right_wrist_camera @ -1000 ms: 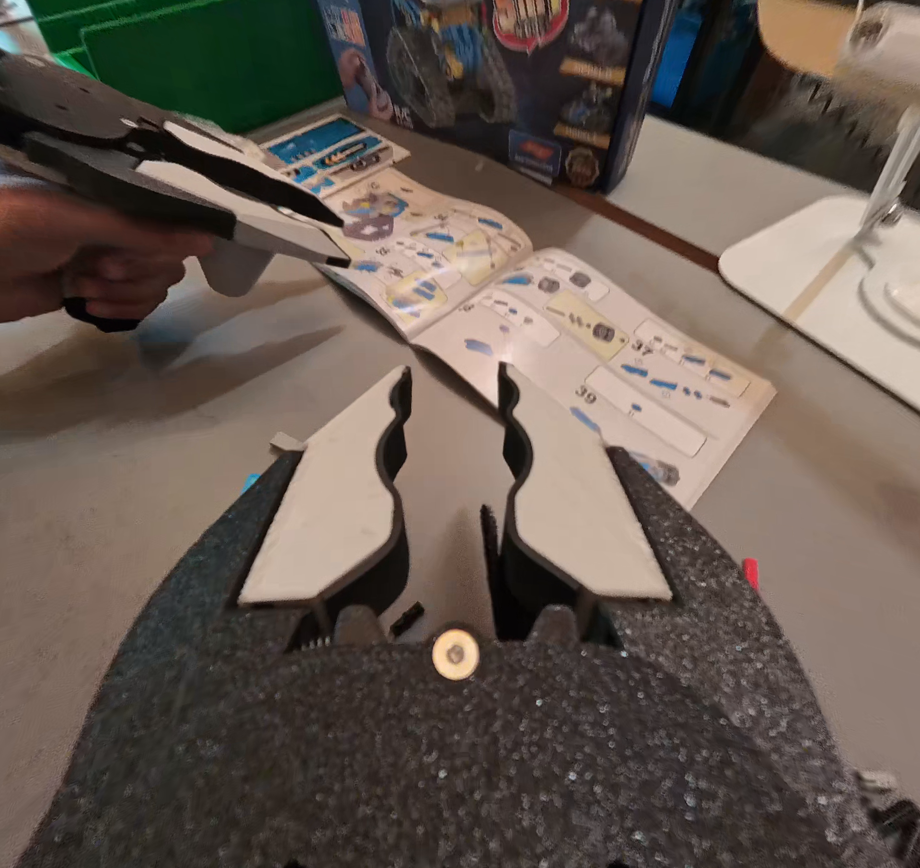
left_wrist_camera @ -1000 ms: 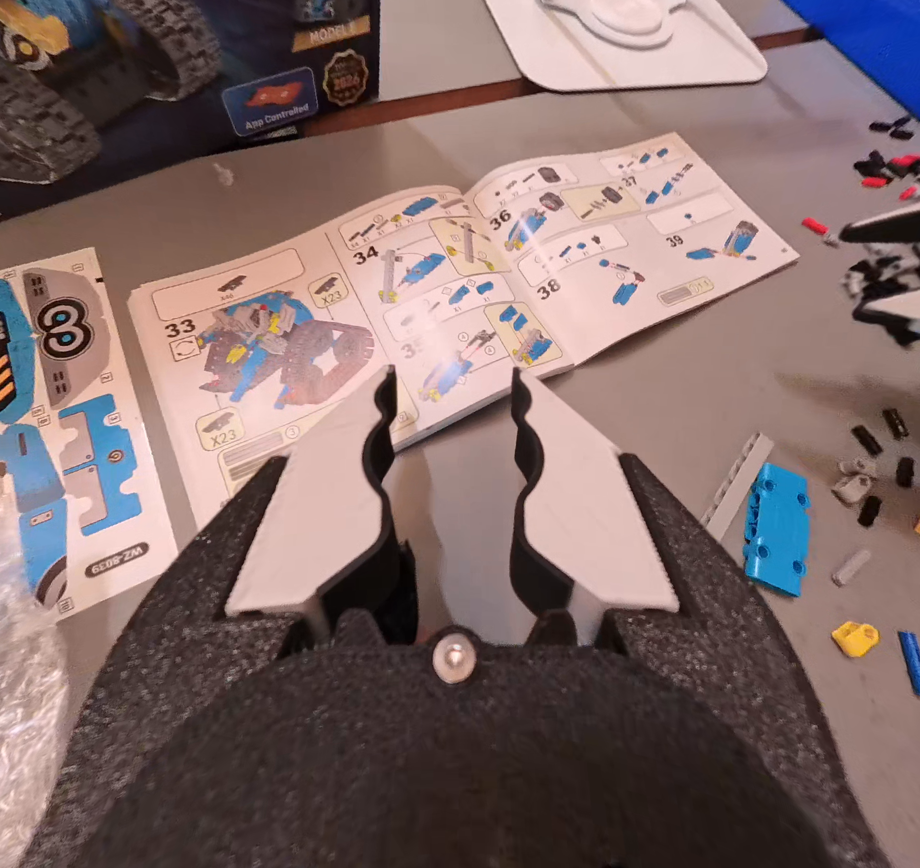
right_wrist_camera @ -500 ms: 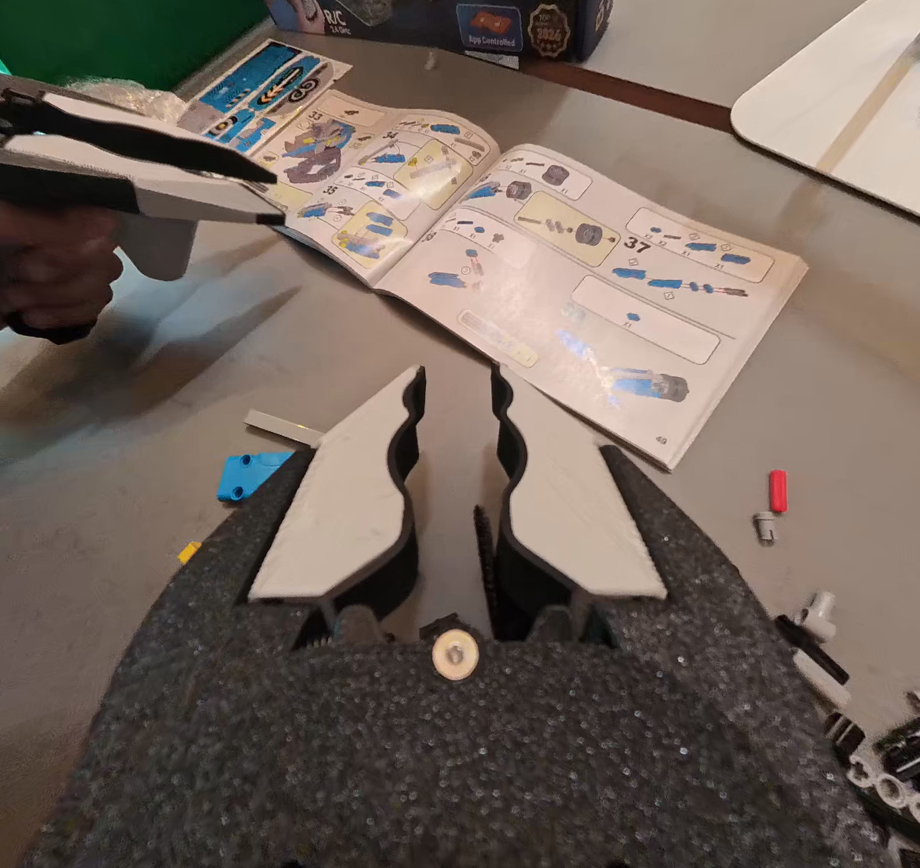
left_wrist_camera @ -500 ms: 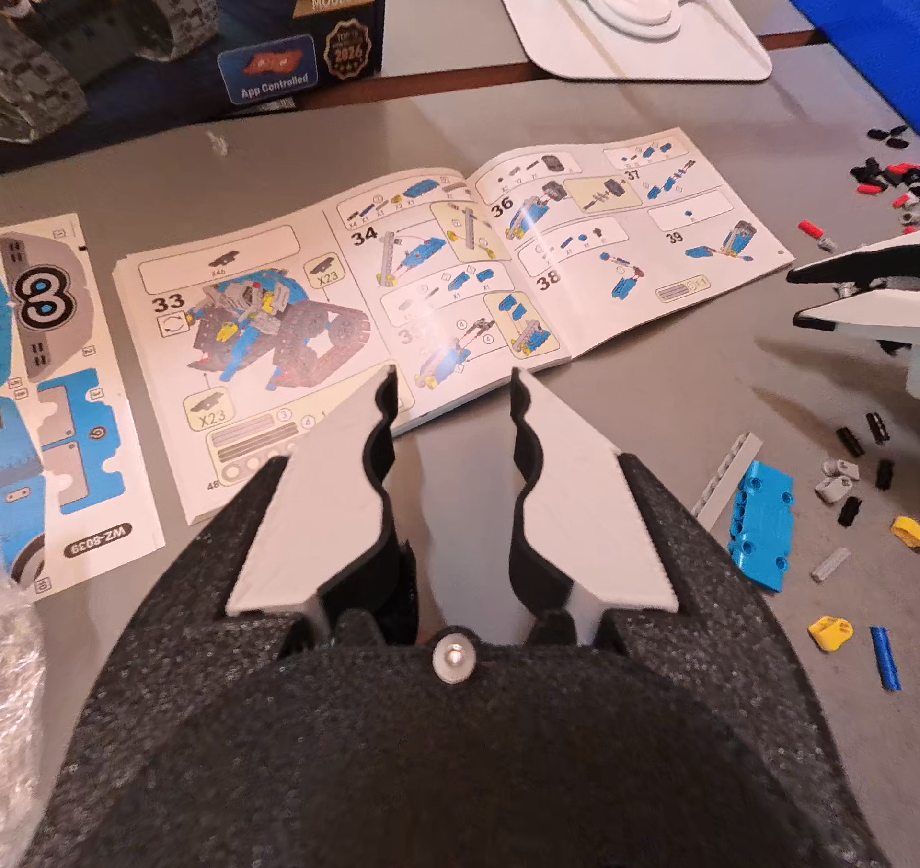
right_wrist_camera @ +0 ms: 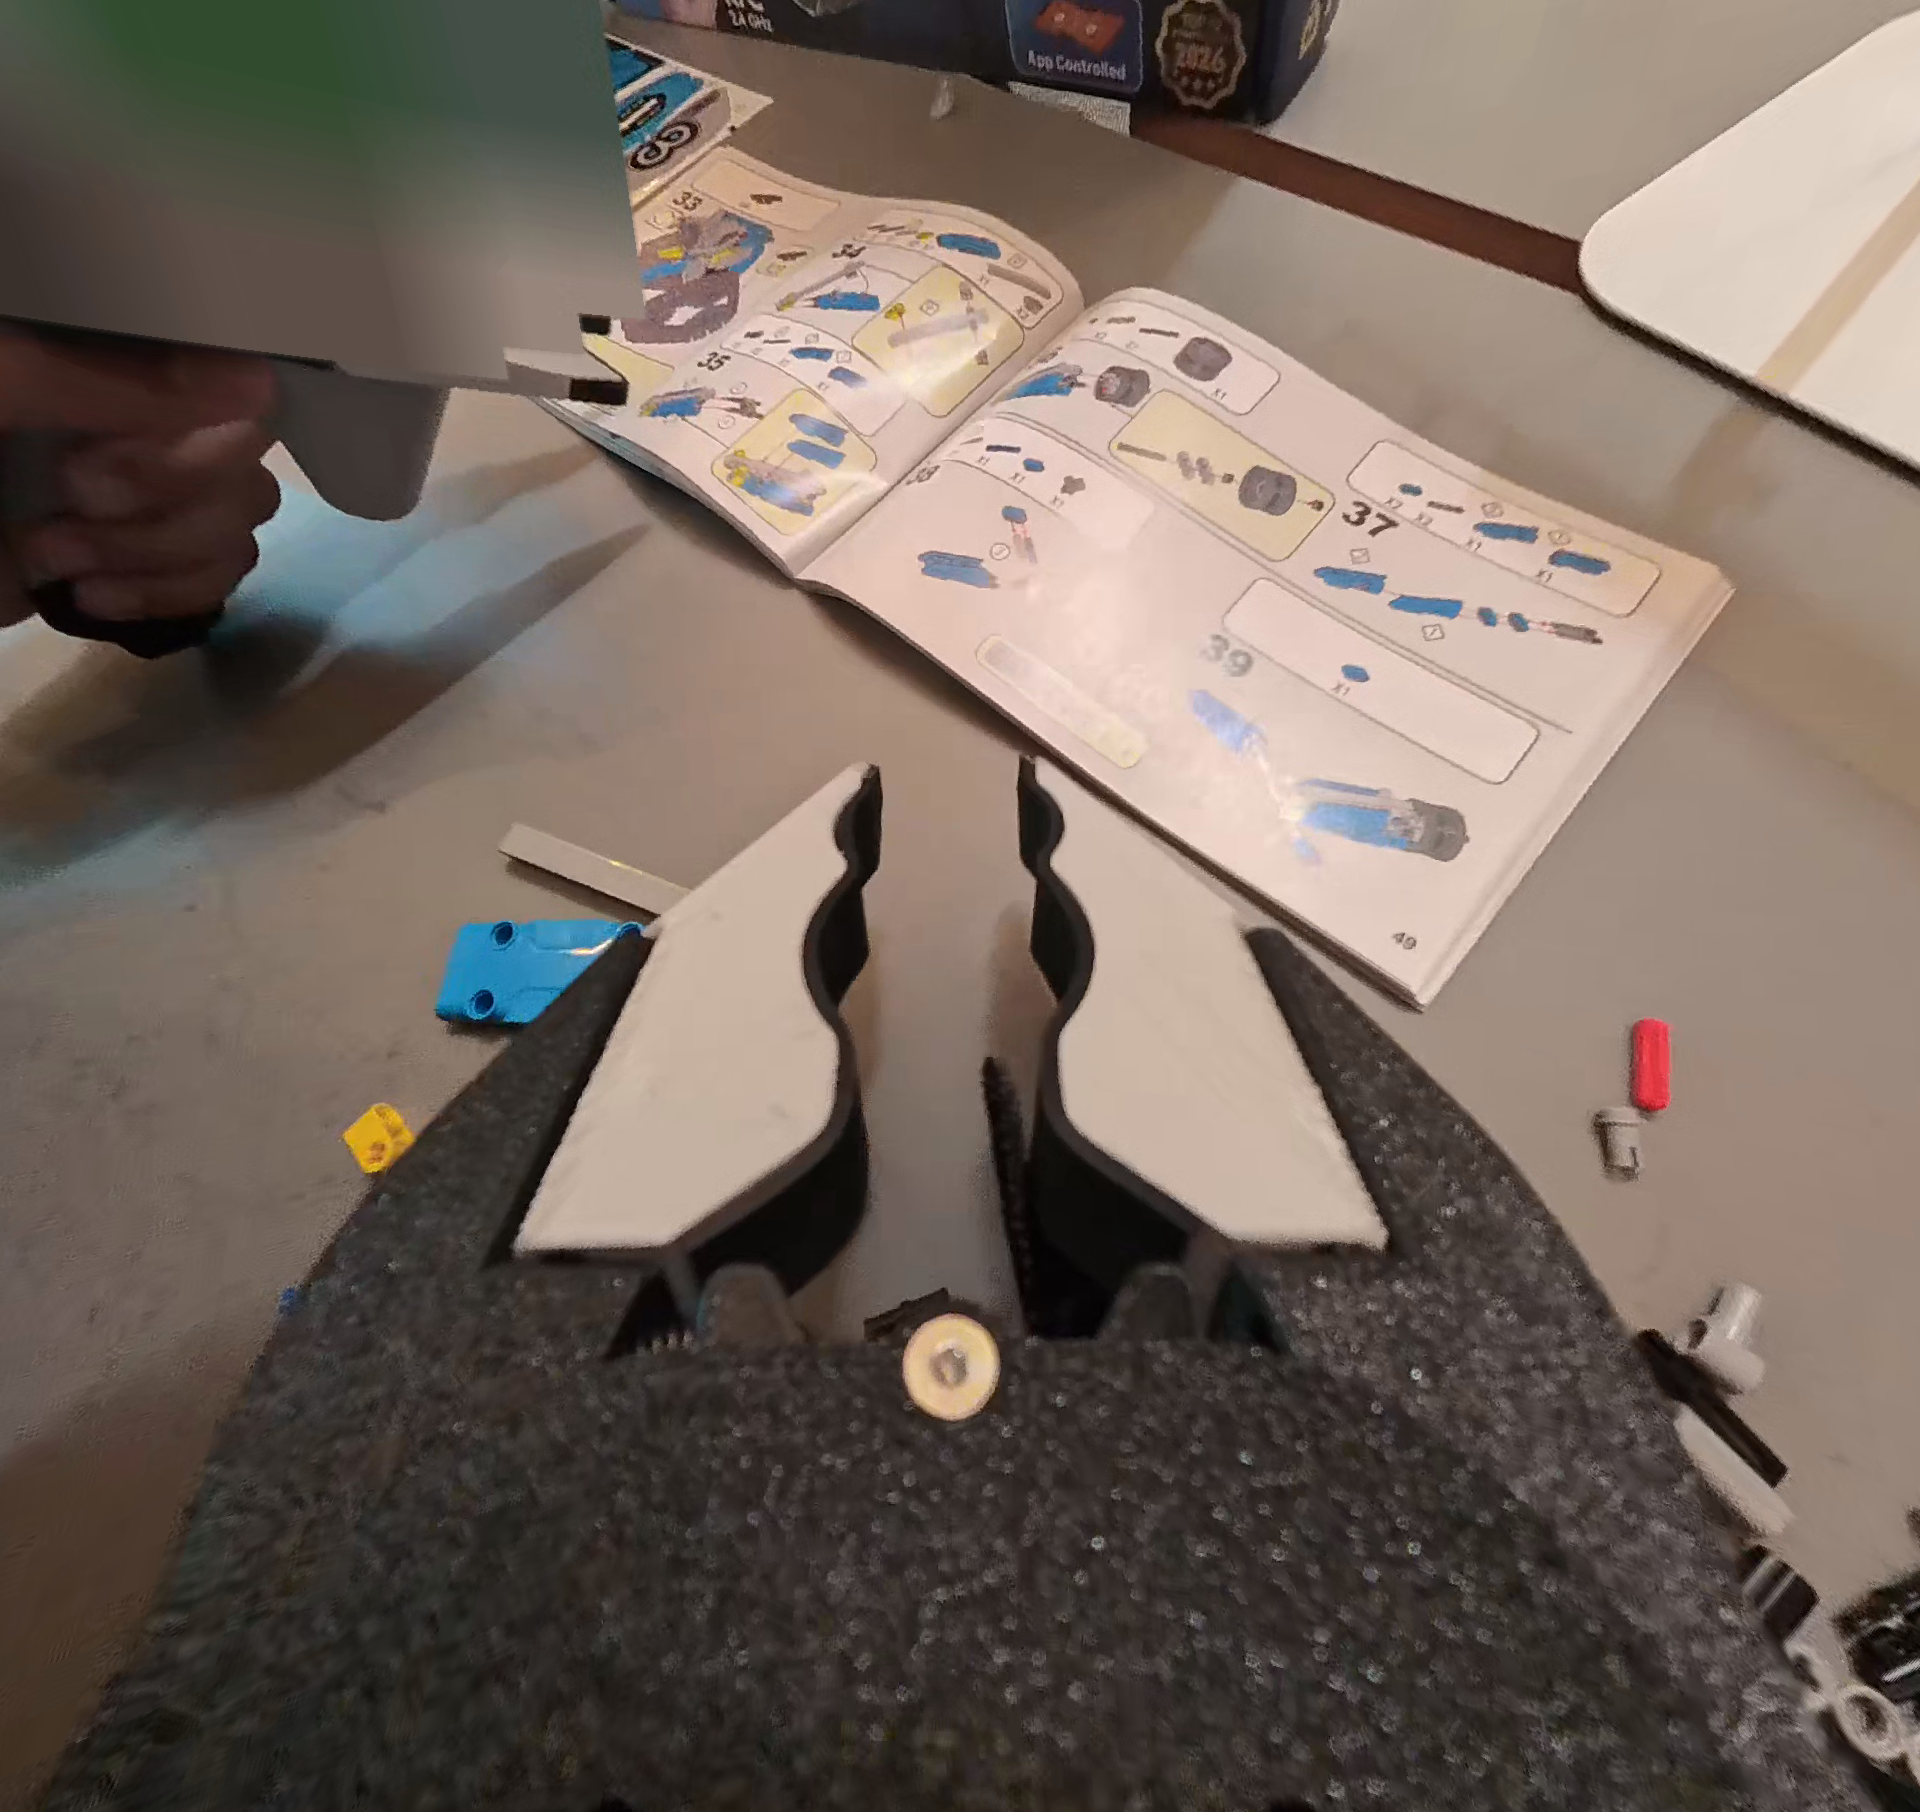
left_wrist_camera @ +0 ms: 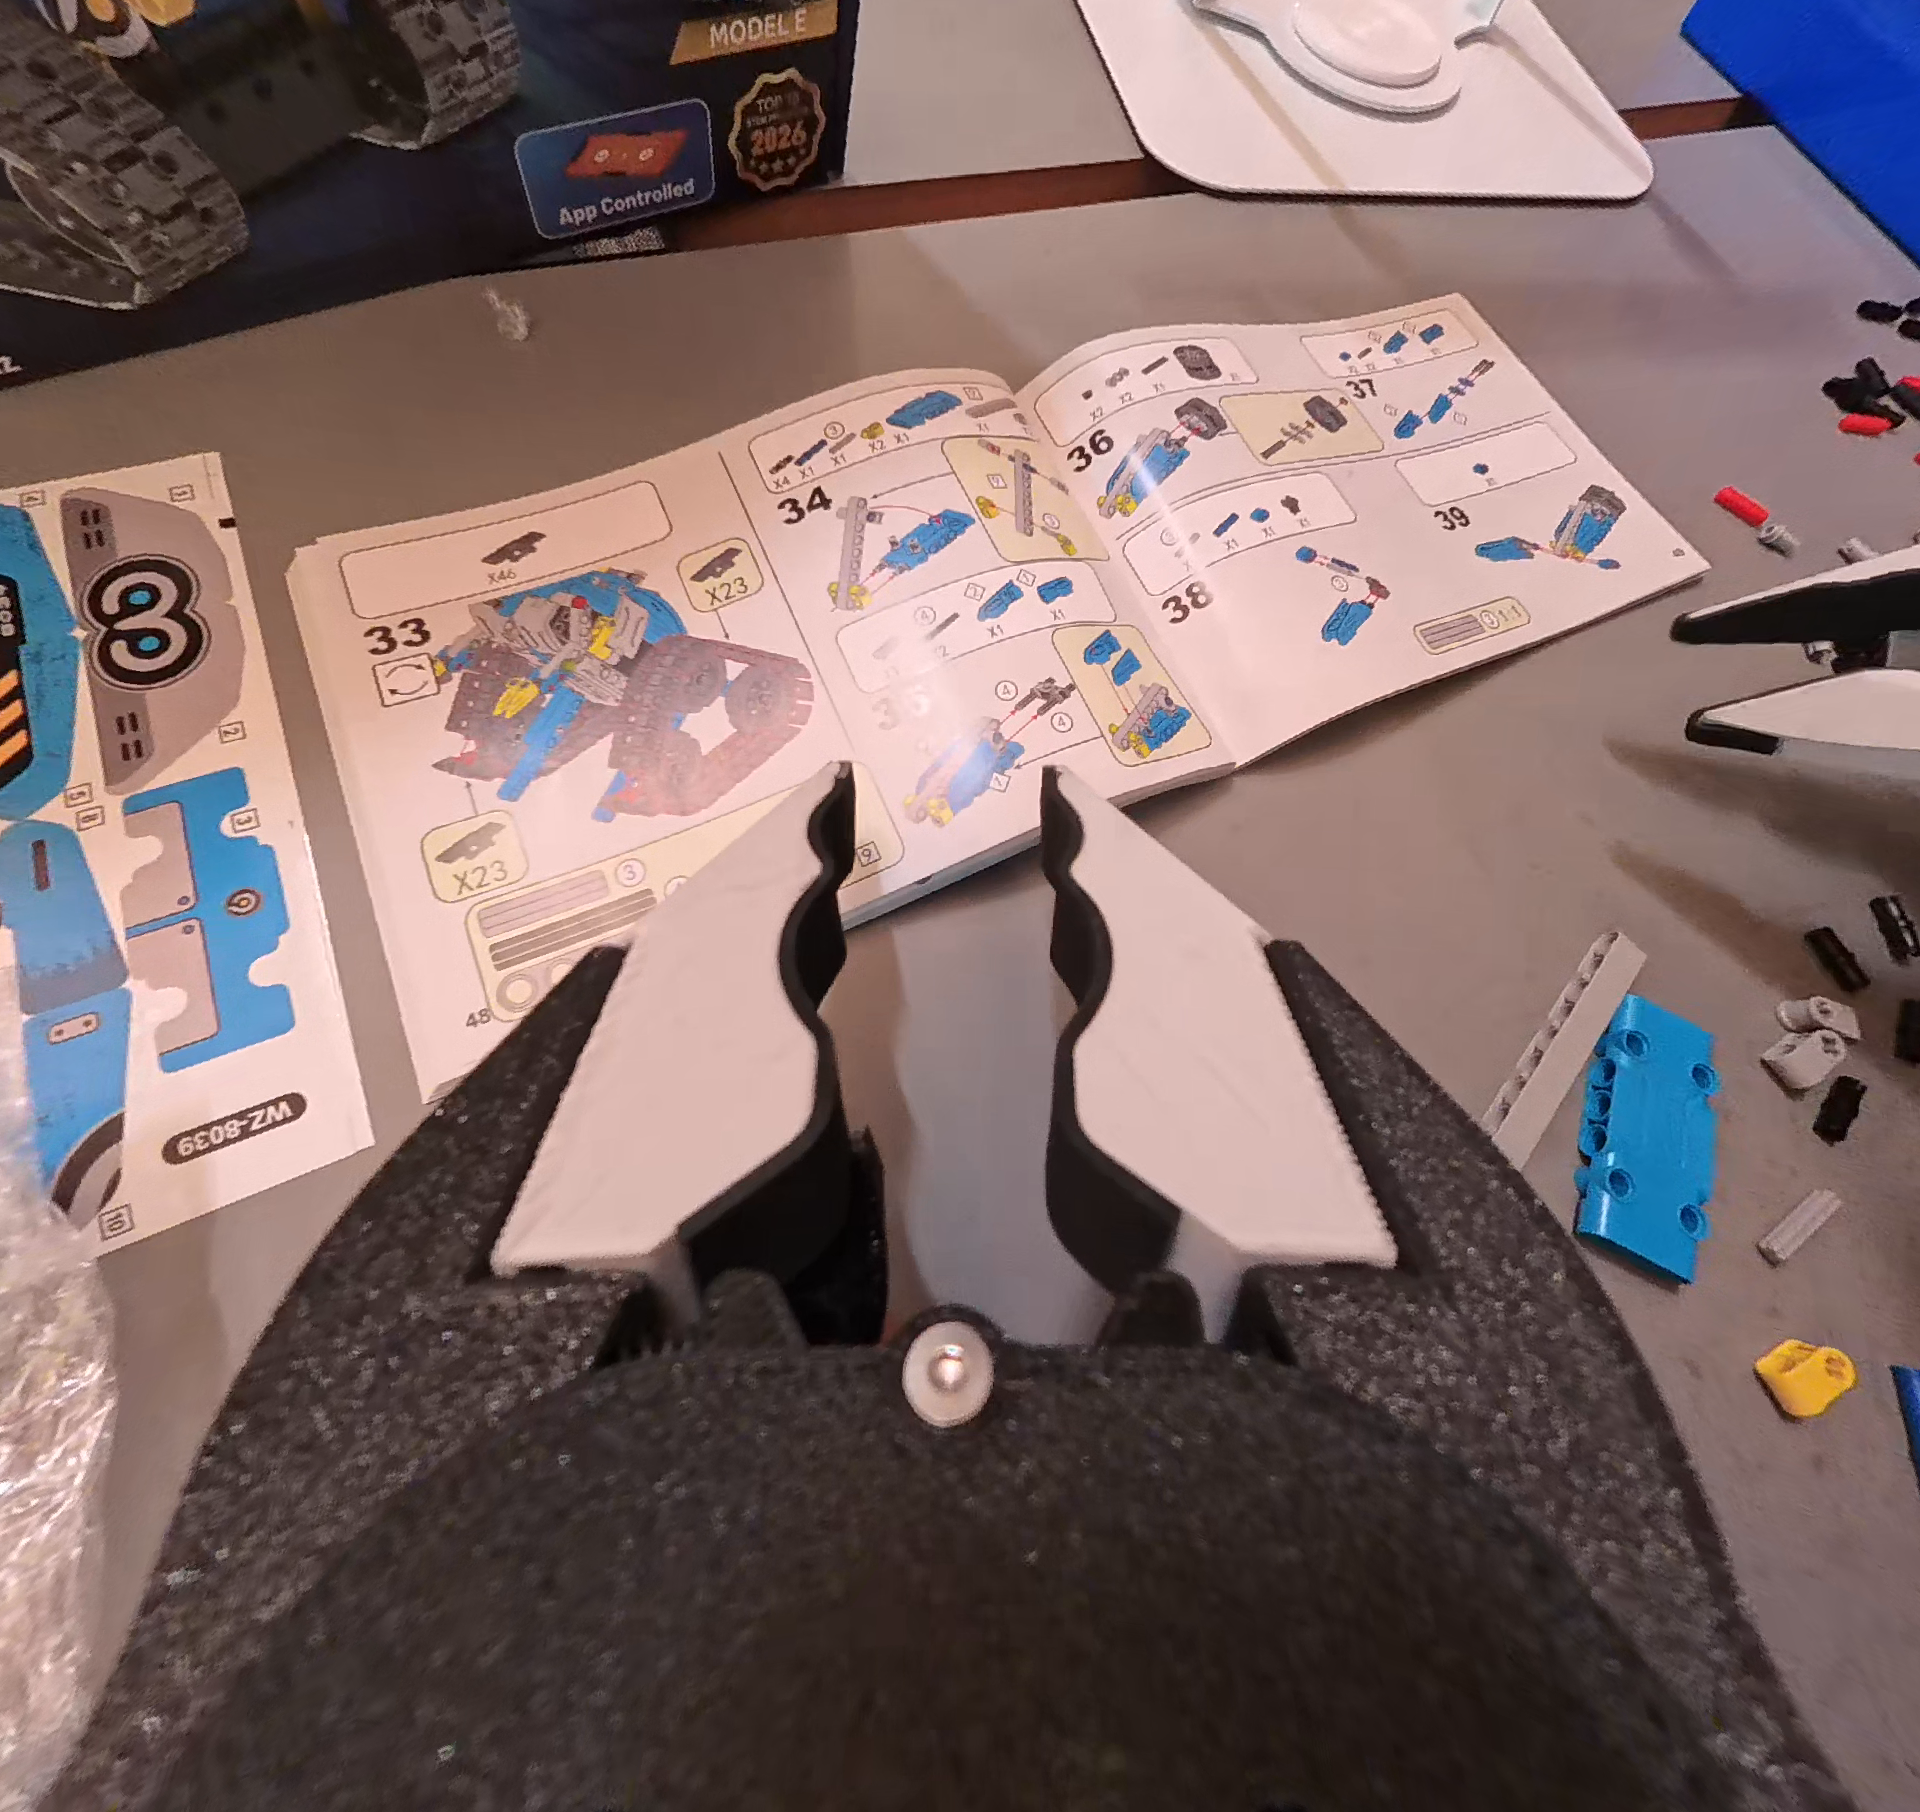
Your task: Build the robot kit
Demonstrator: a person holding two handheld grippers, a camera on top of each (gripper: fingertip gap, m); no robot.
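Left gripper (left_wrist_camera: 945, 786) empty, jaws apart, above near edge of open instruction booklet (left_wrist_camera: 935, 619) on grey table (left_wrist_camera: 1351, 910). Right gripper (right_wrist_camera: 948, 786) also parted, holding nothing, over bare table just short of booklet. Blue panel piece (right_wrist_camera: 520, 967) and grey beam (right_wrist_camera: 582, 869) beside its left finger. Sticker sheet (left_wrist_camera: 156, 827) left of booklet; toy box (left_wrist_camera: 416, 69) behind.
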